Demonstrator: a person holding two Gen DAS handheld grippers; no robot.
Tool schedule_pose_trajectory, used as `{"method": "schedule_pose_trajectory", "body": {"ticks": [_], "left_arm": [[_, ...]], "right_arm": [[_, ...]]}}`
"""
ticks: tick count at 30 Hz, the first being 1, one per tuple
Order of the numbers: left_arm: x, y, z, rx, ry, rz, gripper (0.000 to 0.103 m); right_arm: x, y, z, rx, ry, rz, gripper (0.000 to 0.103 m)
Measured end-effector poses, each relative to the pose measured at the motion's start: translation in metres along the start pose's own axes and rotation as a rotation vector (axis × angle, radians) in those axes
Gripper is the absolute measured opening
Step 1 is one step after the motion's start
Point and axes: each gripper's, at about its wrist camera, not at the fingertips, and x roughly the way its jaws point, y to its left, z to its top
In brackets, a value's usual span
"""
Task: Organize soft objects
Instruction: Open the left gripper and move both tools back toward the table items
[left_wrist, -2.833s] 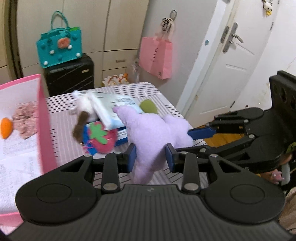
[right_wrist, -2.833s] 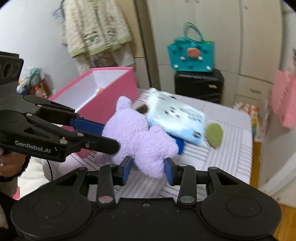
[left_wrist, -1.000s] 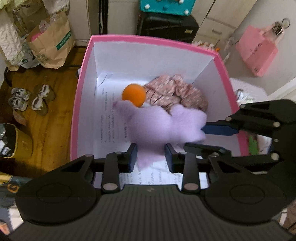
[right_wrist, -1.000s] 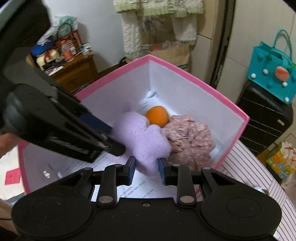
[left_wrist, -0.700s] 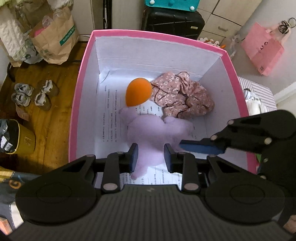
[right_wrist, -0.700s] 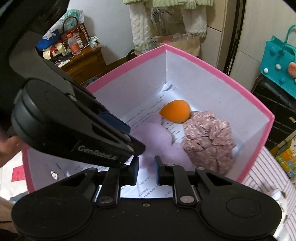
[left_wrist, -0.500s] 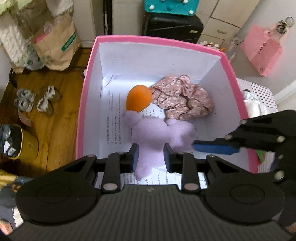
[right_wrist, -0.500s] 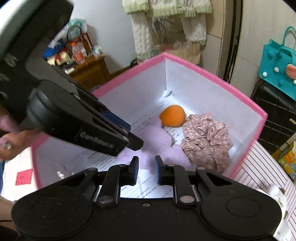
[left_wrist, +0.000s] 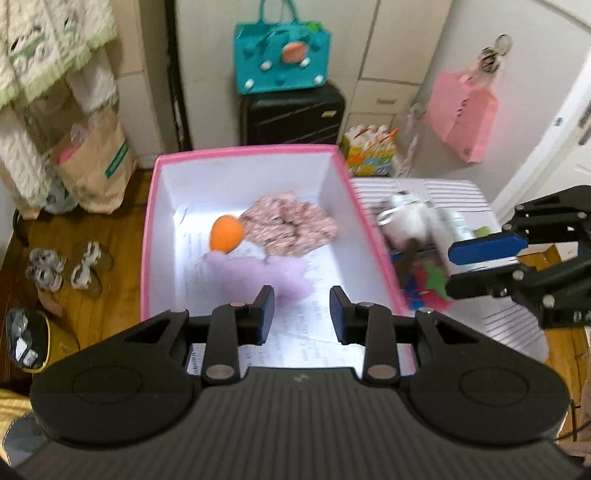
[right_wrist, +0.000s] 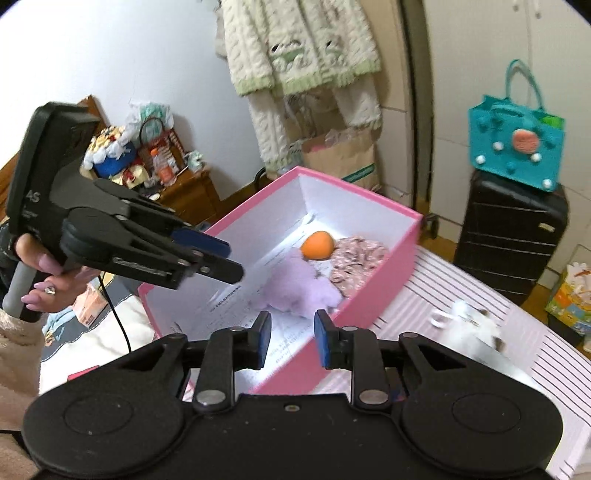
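Lying apparently beyond hand-held grippers (left_wrist: 301, 314): purple plush (left_wrist: 255, 275).

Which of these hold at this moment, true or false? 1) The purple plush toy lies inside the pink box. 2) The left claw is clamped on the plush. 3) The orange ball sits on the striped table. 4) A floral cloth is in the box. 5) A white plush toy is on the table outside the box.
1) The purple plush toy lies inside the pink box: true.
2) The left claw is clamped on the plush: false; nothing is between its fingers, and the plush lies on the box floor.
3) The orange ball sits on the striped table: false; it is in the box, touching the plush.
4) A floral cloth is in the box: true.
5) A white plush toy is on the table outside the box: true.
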Motion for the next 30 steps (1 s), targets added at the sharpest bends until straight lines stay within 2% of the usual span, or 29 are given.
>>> {"method": "schedule_pose_trajectory", "body": {"ticks": [7, 14, 21, 30], "left_arm": [[-0.031, -0.051, -0.009, 0.110, -0.087, -0.035, 0.034], [-0.042, -0.103, -0.014, 0.194, -0.118, -0.094, 0.041], [-0.025, -0.137, -0.018, 0.214, -0.116, -0.169, 0.041], [0.007, -0.162, -0.021, 0.190, -0.156, -0.202, 0.041]], "right_arm": [[-0.048, -0.011, -0.028, 0.009, -0.034, -0.058, 0.032], [-0.091, -0.019, -0.054, 0.007, -0.087, -0.113, 0.039], [-0.114, -0.046, -0.080, 0.042, -0.142, -0.159, 0.040], [-0.116, -0.090, -0.103, 0.132, -0.145, -0.174, 0.041]]}}
